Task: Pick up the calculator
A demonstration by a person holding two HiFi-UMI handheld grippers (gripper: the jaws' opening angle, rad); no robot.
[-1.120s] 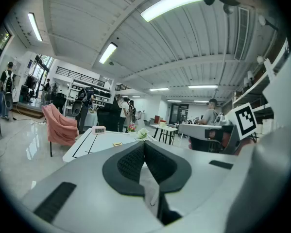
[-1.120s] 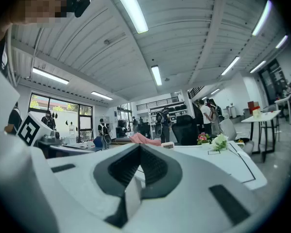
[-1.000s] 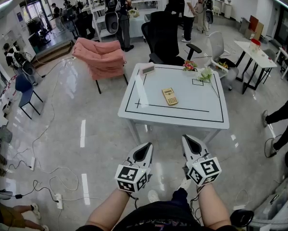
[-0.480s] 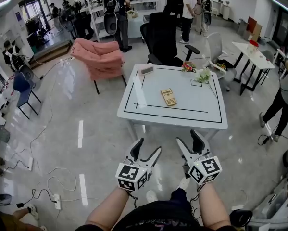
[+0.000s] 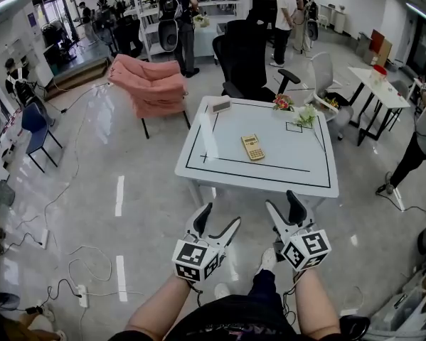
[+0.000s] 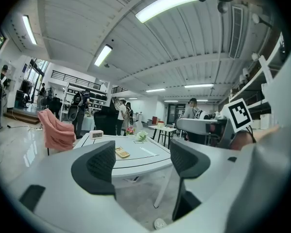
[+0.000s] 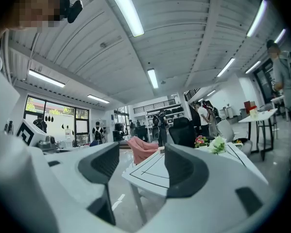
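A tan calculator (image 5: 252, 147) lies flat near the middle of a white table (image 5: 284, 163) with black line markings, well ahead of me. Both grippers hang low in front of my body, short of the table's near edge and far from the calculator. My left gripper (image 5: 220, 215) and right gripper (image 5: 282, 201) are opening, with nothing between their jaws. In the left gripper view the calculator (image 6: 122, 153) shows on the table (image 6: 145, 157) between the dark pads of my left gripper (image 6: 140, 161). The right gripper view shows only the table's corner (image 7: 150, 171) past my right gripper (image 7: 143, 164).
On the table's far side stand a small clock (image 5: 220, 105), pink flowers (image 5: 282, 102) and white flowers (image 5: 306, 112). A black office chair (image 5: 245, 55) is behind it, a pink chair (image 5: 152, 84) to the left. Cables (image 5: 77, 275) lie on the floor. A person (image 5: 419, 141) stands at right.
Both grippers have gone from shut to open while my hands stayed in place. The person at the right has shifted.
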